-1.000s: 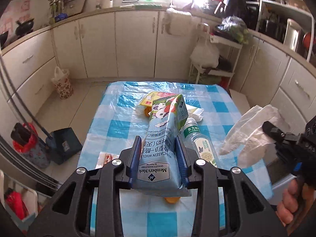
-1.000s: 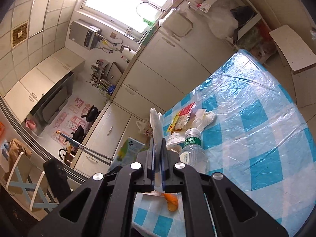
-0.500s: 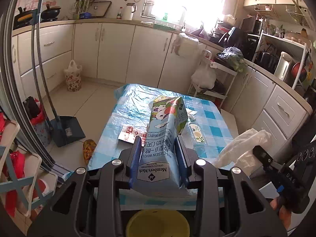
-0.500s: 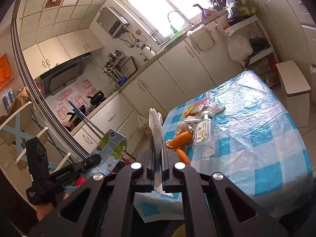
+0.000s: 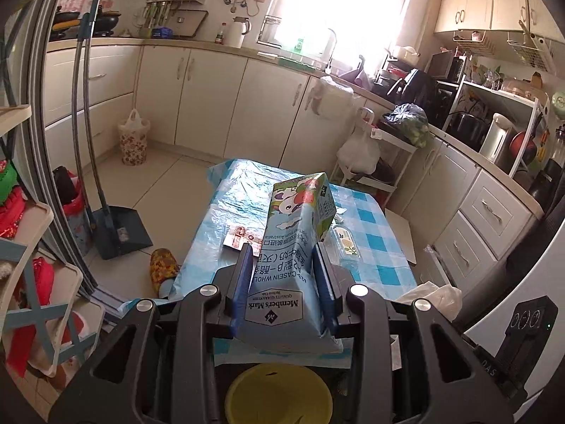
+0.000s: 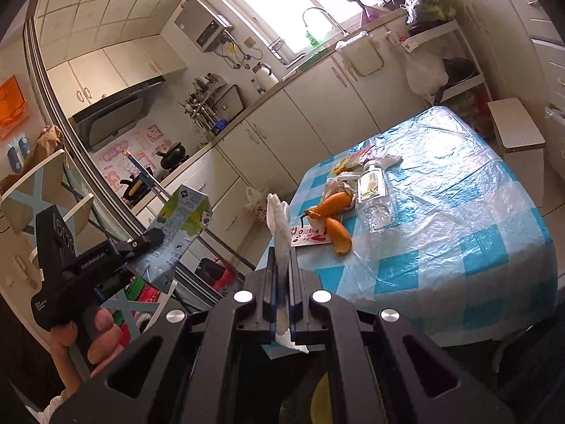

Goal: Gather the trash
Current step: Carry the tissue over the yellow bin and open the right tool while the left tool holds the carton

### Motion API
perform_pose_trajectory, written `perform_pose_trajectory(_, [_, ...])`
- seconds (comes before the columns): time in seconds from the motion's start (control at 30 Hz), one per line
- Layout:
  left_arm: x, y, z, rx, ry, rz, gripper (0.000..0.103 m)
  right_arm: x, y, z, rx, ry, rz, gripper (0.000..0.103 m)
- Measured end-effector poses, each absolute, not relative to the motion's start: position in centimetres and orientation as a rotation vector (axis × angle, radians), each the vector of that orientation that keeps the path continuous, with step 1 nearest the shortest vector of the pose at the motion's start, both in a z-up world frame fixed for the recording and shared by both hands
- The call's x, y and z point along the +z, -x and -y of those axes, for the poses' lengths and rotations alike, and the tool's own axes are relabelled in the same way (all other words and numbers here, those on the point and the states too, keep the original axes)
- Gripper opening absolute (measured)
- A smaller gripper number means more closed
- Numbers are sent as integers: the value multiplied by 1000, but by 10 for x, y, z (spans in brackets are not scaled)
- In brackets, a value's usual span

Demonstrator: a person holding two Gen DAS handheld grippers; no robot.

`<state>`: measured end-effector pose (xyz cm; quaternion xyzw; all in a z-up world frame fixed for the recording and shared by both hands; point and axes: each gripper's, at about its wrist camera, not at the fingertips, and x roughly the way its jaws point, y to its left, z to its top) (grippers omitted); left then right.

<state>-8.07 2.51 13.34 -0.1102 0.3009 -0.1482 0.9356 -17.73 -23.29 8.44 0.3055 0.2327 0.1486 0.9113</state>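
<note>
Left gripper (image 5: 282, 258) is clamped on a milk carton (image 5: 295, 247), blue pads pressing both sides, carton upright and printed text upside down, held off the tabletop (image 5: 370, 247) near its front edge. A yellow round bin (image 5: 279, 394) sits low in the left wrist view, right under the carton. Right gripper (image 6: 282, 258) is pinched nearly closed on a white crumpled tissue (image 6: 278, 219) that sticks up between the jaws, with a scrap hanging out behind them. In the right wrist view a hand (image 6: 88, 339) holds the left gripper at left, carton in it, off to the side of the tabletop. Trash left on the blue checked plastic cover: orange peel (image 6: 333, 222), clear plastic bottle (image 6: 374, 194) lying on its side just beside the peel, a red-and-white wrapper (image 6: 310, 236) touching the peel near the tabletop edge, and more crumpled wrappers behind them. On the floor to the left stand a dustpan (image 5: 120, 229) and broom handles.
</note>
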Motion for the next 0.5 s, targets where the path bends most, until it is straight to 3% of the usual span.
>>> perform_pose_trajectory(0.5, [135, 96, -42, -297, 263, -594, 33, 81, 195, 210, 340, -576, -511, 7])
